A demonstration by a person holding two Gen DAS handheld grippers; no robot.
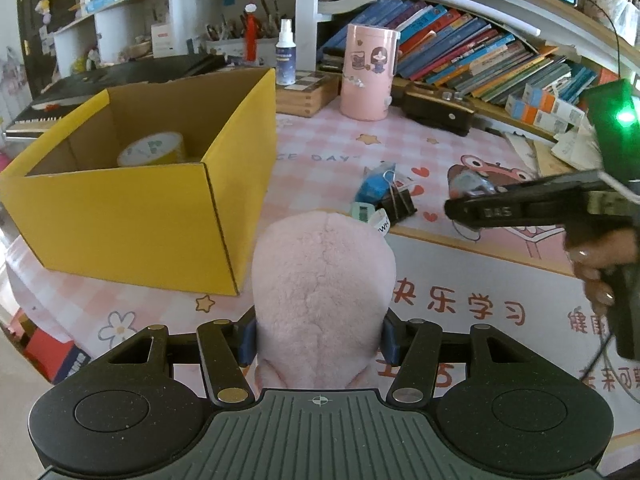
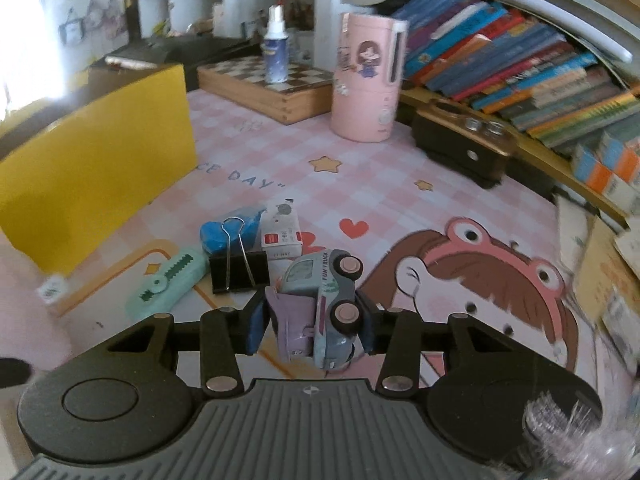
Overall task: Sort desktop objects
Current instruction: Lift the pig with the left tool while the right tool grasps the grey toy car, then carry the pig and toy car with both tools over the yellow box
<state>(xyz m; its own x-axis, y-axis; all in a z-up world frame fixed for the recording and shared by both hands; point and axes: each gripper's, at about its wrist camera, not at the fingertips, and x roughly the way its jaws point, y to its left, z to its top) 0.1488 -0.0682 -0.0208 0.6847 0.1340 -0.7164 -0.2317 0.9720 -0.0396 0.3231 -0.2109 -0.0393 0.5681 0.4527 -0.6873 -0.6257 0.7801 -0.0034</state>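
You have the toy truck [image 2: 326, 308] pinched on its side between the pads of your right tool [image 2: 312, 326], clear of the clutter ahead, while your left tool [image 1: 320, 338] grips the pink plush [image 1: 322, 292], the yellow box [image 1: 132, 208] waiting ahead-left.

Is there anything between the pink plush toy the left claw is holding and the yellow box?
Nothing visible. The pink plush toy sits in the left claw just right of the yellow box, whose top is open; only bare desk mat lies between.
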